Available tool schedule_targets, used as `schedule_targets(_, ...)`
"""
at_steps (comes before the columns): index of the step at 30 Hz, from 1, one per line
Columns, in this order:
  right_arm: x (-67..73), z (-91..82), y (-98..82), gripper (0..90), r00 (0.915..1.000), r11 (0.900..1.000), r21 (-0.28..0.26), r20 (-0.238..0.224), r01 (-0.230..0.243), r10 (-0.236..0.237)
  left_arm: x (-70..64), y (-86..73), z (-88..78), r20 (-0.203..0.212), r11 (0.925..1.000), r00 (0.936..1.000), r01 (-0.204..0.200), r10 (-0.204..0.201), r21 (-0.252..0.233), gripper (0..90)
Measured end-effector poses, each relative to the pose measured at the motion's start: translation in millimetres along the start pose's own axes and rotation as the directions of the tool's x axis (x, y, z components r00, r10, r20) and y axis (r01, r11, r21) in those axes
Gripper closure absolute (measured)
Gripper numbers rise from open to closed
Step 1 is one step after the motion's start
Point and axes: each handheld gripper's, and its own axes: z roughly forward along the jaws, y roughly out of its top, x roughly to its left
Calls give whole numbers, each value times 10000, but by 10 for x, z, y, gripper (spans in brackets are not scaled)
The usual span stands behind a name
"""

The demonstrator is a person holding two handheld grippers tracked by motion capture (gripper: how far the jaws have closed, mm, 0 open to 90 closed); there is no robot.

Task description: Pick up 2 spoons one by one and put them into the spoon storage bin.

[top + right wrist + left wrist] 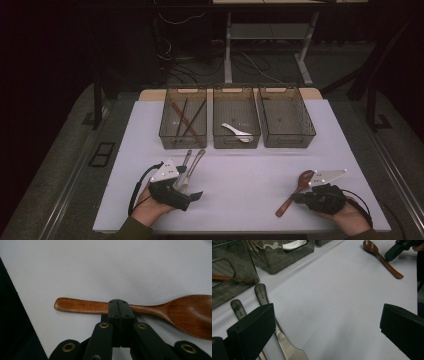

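Right gripper [303, 196], held in the person's right hand near the front right of the white table [250, 205], has its jaws fully closed; the tips sit at the handle of the wooden spoon [295, 192]. In the high view, that spoon is one piece of dark reddish-brown wood lying flat on the table. Its long axis runs diagonally: the bowl points away from the person and slightly right, the handle end toward the front edge. Left gripper [192, 189] rests at the front left with jaws spread wide and nothing between them. Two metal knives [192, 162] lie side by side just beyond it. Three smoky transparent bins [285, 140] stand in a row at the far side: the left one holds thin dark sticks [185, 117], the middle one a single white spoon [236, 132].

Left gripper view: both black pads stand far apart over bare table. The two knives [265, 315] lie by the left pad, handles toward the bins [242, 272]. The wooden spoon [384, 261] lies farther off, beside the right gripper [399, 247].

Right gripper view: the closed pads meet in front of the wooden spoon [160, 311] at mid-handle. Whether they pinch the wood cannot be told. The spoon lies crosswise, rounded handle end left, glossy oval bowl right.
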Motion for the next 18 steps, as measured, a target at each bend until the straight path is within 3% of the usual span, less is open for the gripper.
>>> schedule_targets(18,-93,273,312,890,10000,9995,-323,73,38,-36,3,-3,12,2,10000,10000,-3,3,37,0)
